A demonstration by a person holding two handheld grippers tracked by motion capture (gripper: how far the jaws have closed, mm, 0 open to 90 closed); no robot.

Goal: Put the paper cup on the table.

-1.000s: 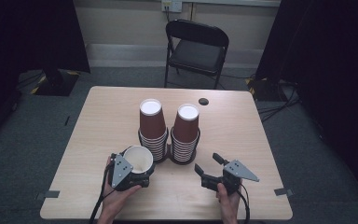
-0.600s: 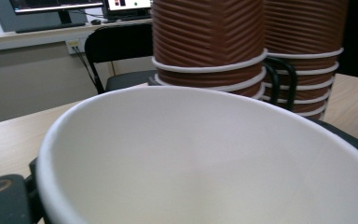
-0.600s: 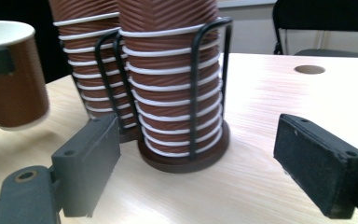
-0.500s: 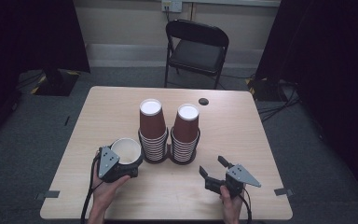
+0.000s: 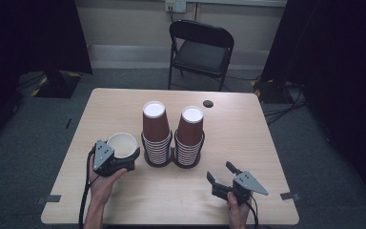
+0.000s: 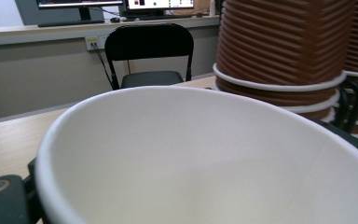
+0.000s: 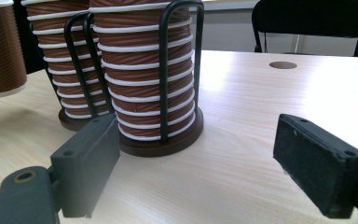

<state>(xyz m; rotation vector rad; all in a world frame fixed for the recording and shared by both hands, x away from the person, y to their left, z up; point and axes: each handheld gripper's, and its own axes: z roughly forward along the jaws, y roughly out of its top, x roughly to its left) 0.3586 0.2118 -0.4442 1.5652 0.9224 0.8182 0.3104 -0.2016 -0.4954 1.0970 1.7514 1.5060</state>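
Note:
Two tall stacks of brown ribbed paper cups [image 5: 155, 129] [image 5: 190, 133] stand in a black wire holder [image 7: 161, 79] at the table's middle. My left gripper [image 5: 125, 151] is shut on a single brown cup [image 5: 122, 143] with a white inside, held upright just left of the stacks. That cup's open mouth [image 6: 205, 158] looms in the left gripper view, with the near stack [image 6: 279, 42] behind it. Whether its base touches the table I cannot tell. My right gripper [image 5: 218, 171] stands open and holds nothing near the front right, its jaws [image 7: 205, 163] aimed at the holder's base.
The wooden table [image 5: 248, 138] has a small dark round hole [image 5: 208, 103] at the back right. A black folding chair [image 5: 201, 50] stands beyond the far edge. Bare tabletop lies between my right gripper and the holder.
My left gripper has carried the cup to the left and a little farther from me, away from the holder's front. The right gripper has barely shifted and stays open.

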